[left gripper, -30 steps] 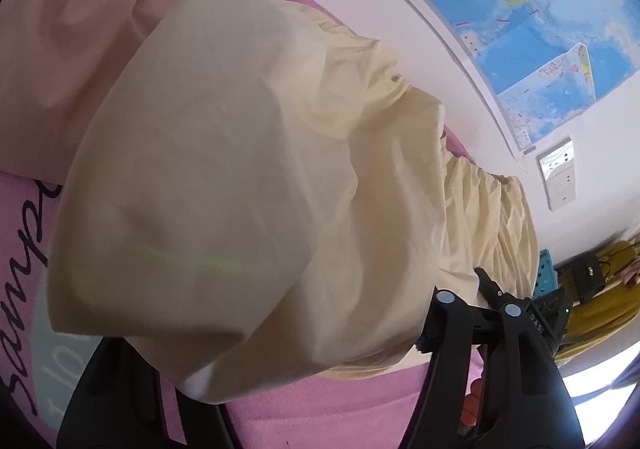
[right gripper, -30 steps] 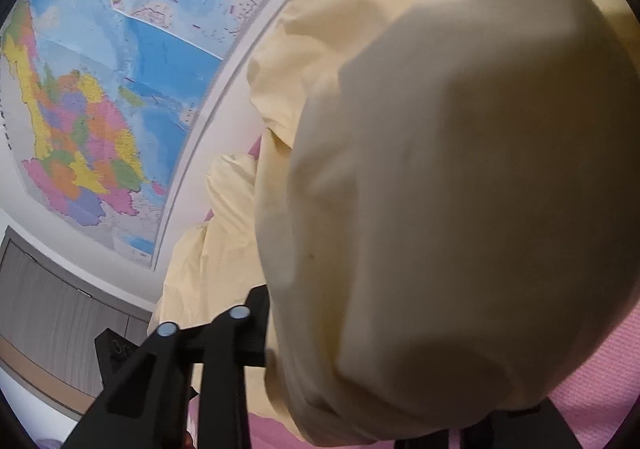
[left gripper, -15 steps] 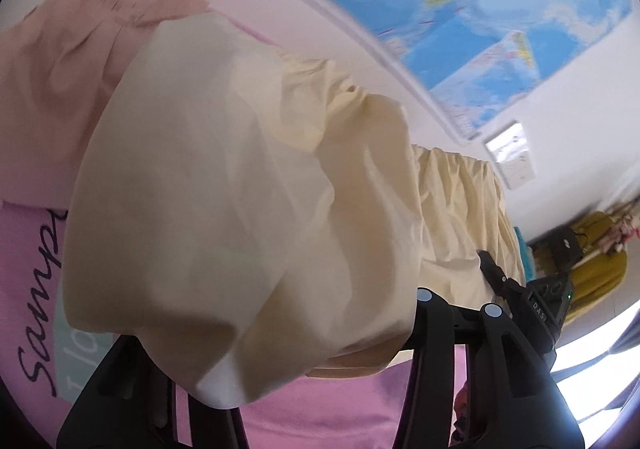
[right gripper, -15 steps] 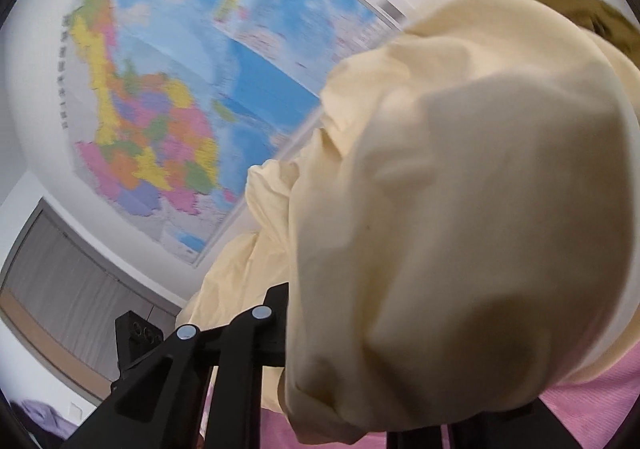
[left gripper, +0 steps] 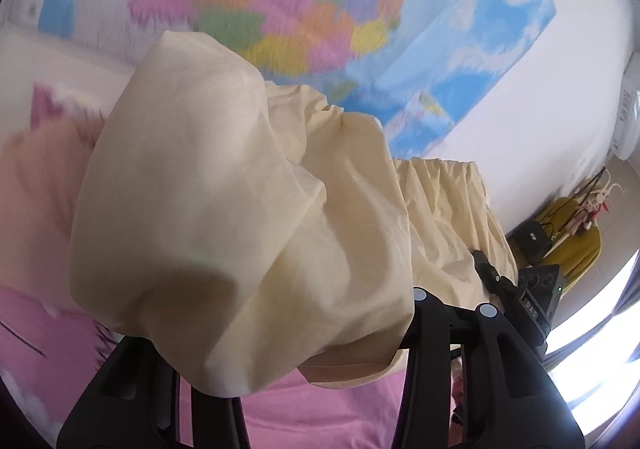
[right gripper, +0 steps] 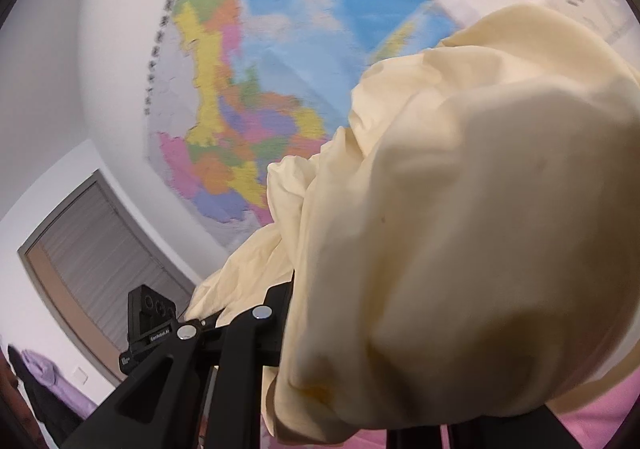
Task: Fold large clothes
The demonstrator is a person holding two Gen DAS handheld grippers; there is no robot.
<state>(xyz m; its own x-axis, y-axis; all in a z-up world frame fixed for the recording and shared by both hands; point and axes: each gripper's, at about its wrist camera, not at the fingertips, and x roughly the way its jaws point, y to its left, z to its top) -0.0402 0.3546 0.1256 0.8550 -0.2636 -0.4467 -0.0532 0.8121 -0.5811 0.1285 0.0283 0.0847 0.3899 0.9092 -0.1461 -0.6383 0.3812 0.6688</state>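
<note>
A large pale yellow garment [left gripper: 224, 209] hangs bunched over my left gripper [left gripper: 280, 313] and hides its fingertips. The jaws are closing, with the cloth caught between them. From there the garment stretches right, gathered edge on top, toward the other gripper's black housing [left gripper: 536, 301]. In the right wrist view the same yellow garment [right gripper: 480, 209] billows over my right gripper [right gripper: 380, 353], which is shut on a fold of it. Only that gripper's left finger [right gripper: 256, 329] shows. Both grippers hold the garment up above the pink bed cover [left gripper: 340, 409].
A salmon-pink garment [left gripper: 36, 189] lies on the bed at the left. A big coloured wall map [left gripper: 320, 9] fills the wall behind. A yellow chair [left gripper: 576, 241] with a toy and a bright window [left gripper: 600, 337] are at the right. A grey door [right gripper: 92, 249] is at the left.
Both grippers have risen with the yellow garment and now tilt up toward the wall map. The bed and the salmon-pink garment have dropped lower in view.
</note>
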